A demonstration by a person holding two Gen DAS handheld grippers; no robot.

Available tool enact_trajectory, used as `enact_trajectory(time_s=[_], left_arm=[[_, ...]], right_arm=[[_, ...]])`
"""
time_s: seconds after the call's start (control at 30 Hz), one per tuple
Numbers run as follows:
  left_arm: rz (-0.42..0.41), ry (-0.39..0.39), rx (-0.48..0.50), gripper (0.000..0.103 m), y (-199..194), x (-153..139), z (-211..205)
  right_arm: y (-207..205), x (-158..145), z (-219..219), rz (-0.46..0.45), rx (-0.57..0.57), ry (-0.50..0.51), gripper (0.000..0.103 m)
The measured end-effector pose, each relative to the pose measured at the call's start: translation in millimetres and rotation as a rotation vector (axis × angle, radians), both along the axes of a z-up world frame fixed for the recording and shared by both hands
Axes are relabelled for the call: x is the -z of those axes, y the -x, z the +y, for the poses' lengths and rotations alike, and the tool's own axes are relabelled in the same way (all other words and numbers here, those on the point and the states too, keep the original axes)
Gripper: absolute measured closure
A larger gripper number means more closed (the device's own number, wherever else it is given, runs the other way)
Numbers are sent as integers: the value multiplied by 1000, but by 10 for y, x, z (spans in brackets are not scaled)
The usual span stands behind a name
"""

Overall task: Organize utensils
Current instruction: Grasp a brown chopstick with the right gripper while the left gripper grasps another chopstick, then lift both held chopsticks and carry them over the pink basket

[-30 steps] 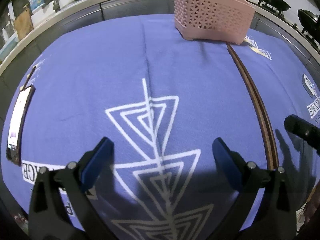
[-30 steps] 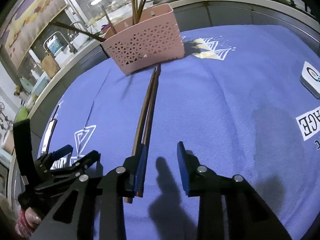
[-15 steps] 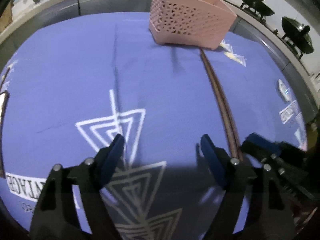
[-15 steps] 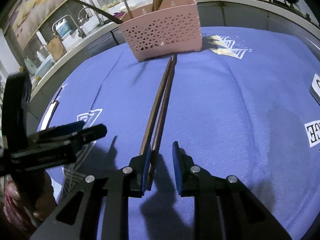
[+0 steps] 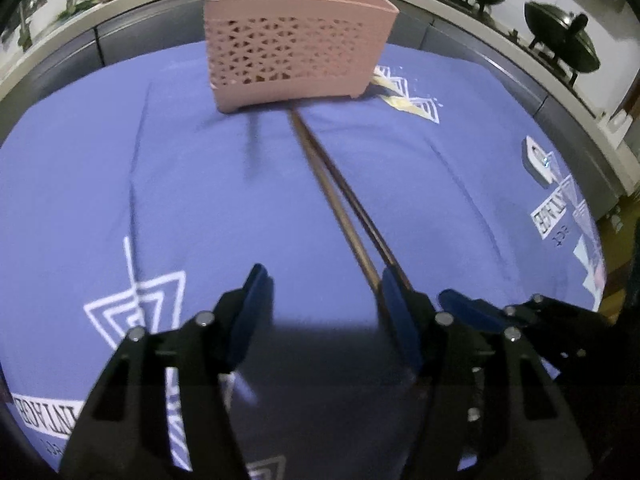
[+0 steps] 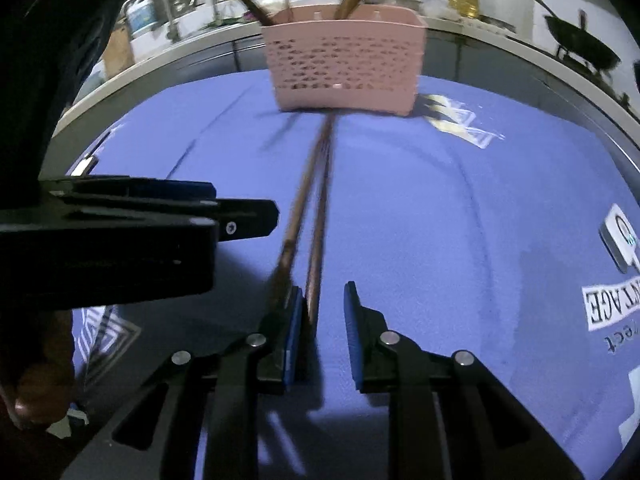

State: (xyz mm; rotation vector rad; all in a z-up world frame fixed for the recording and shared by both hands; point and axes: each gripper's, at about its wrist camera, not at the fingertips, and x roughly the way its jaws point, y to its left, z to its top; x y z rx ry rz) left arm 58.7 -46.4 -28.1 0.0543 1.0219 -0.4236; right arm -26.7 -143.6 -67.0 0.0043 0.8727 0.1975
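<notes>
Two long brown chopsticks (image 5: 340, 200) lie side by side on the blue cloth (image 5: 120, 184), pointing at a pink perforated utensil basket (image 5: 296, 52) that holds several utensils. My left gripper (image 5: 324, 300) is open, its right finger beside the chopsticks' near ends. My right gripper (image 6: 322, 316) is open around the near end of one chopstick (image 6: 318, 240); the other runs along the outside of its left finger. The basket (image 6: 344, 64) stands straight ahead in the right wrist view. The left gripper's fingers (image 6: 240, 220) show from the left there.
A white device (image 5: 538, 160) lies on the cloth at right, also in the right wrist view (image 6: 622, 240). Woks (image 5: 560, 44) stand on the stove behind. A sink and bottles (image 6: 140, 16) line the far counter. A phone (image 6: 86, 164) lies at the cloth's left edge.
My left gripper has swung right toward the chopsticks and the right gripper. My right gripper has narrowed and moved forward so one chopstick end sits between its fingers.
</notes>
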Motion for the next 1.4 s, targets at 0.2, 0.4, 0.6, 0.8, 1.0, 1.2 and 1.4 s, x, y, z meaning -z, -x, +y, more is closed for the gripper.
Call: enact_trajectory(time_s=[0.2, 0.4, 0.6, 0.8, 1.0, 1.2, 1.4], left_arm=[[-13, -82, 5, 51, -36, 70, -197], [-11, -83, 18, 90, -82, 65, -228], [19, -67, 13, 96, 35, 70, 124], [20, -86, 16, 96, 177, 77, 376], [1, -103, -9, 94, -47, 53, 286], [-25, -115, -28, 91, -354, 30, 231], [-59, -138, -15, 90, -622, 16, 147]], right_arm=[[29, 24, -104, -7, 22, -15, 95], [95, 12, -137, 46, -12, -80, 96], [218, 14, -59, 97, -80, -87, 96], [120, 9, -58, 112, -86, -109, 95], [-328, -93, 73, 144, -118, -69, 95], [-888, -143, 172, 167, -134, -60, 95], [-1343, -170, 287, 176, -145, -70, 95]])
